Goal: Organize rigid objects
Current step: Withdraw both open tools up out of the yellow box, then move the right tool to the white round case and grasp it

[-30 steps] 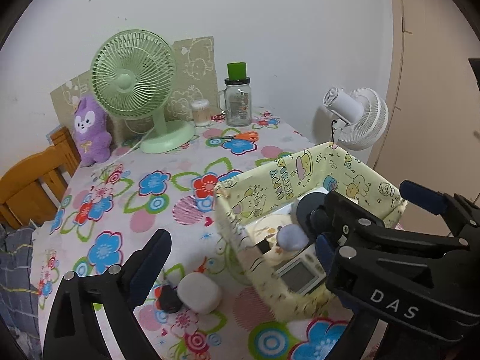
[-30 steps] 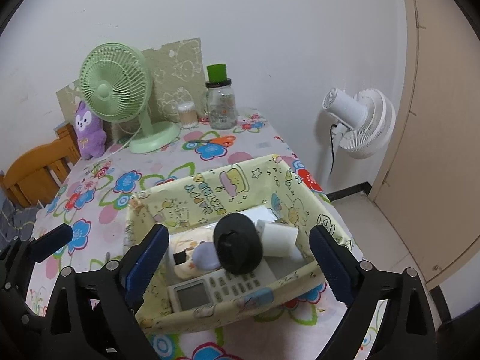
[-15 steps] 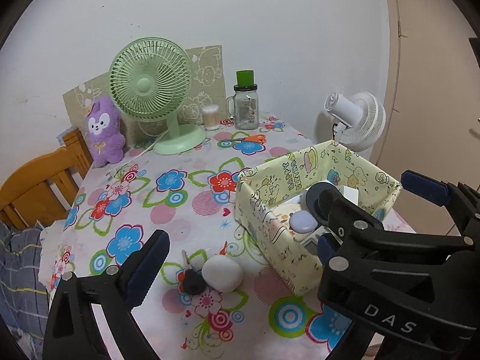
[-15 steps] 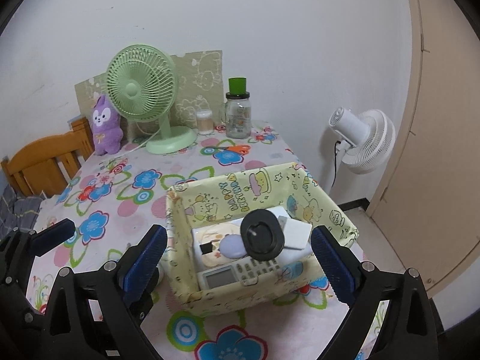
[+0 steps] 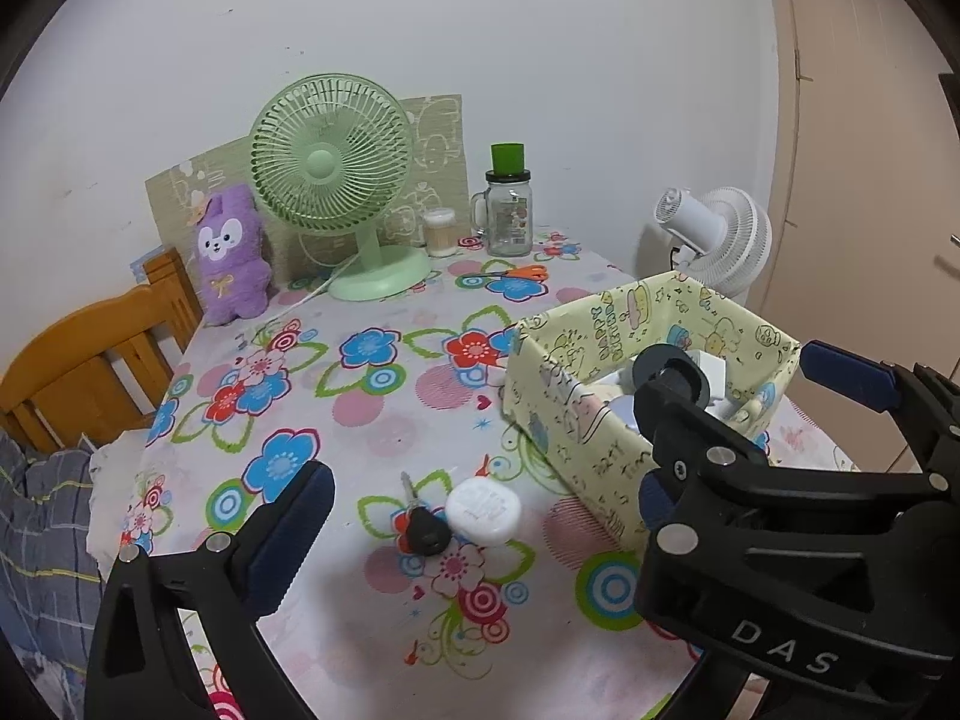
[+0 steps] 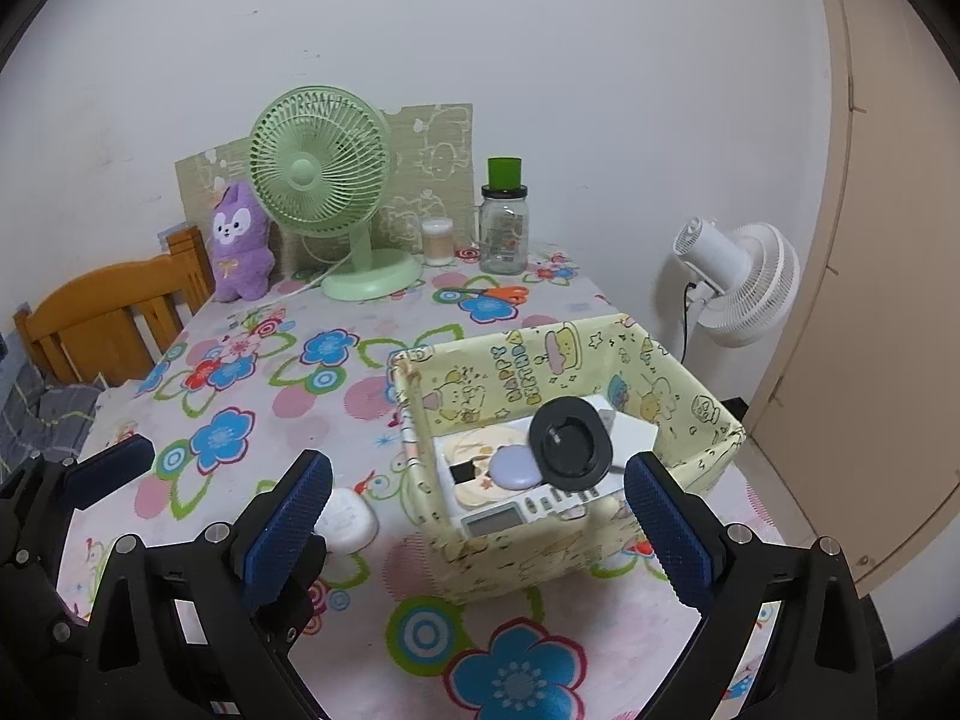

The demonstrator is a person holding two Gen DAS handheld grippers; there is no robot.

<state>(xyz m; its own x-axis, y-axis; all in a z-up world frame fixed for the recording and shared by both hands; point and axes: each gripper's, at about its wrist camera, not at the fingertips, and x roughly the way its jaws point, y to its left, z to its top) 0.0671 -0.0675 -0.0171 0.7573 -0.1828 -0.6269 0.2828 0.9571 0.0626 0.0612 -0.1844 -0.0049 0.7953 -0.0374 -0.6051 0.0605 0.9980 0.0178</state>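
A yellow cartoon-print box [image 6: 690, 414] [image 5: 570, 414] stands on the flowered table. It holds a black round lid [image 6: 570, 441], a lavender case [image 6: 513, 468], a white remote [image 6: 522, 510] and other white items. A white round case [image 5: 483, 507] [image 6: 348, 525] and a black key [image 5: 423, 528] lie on the cloth left of the box. My left gripper [image 5: 480, 540] is open and empty, above the case and key. My right gripper [image 6: 477, 531] is open and empty, in front of the box.
At the back stand a green fan [image 5: 336, 180], a purple plush [image 5: 231, 252], a glass jar with a green cap [image 5: 509, 210], a small cotton-swab tub [image 5: 439, 232] and orange scissors [image 5: 522, 272]. A wooden chair [image 5: 90, 360] is left; a white fan [image 6: 738, 282] right.
Both grippers have pulled back and up from the box, so more of the table shows. The white case and key now sit nearer the middle of the left view. Both stay open.
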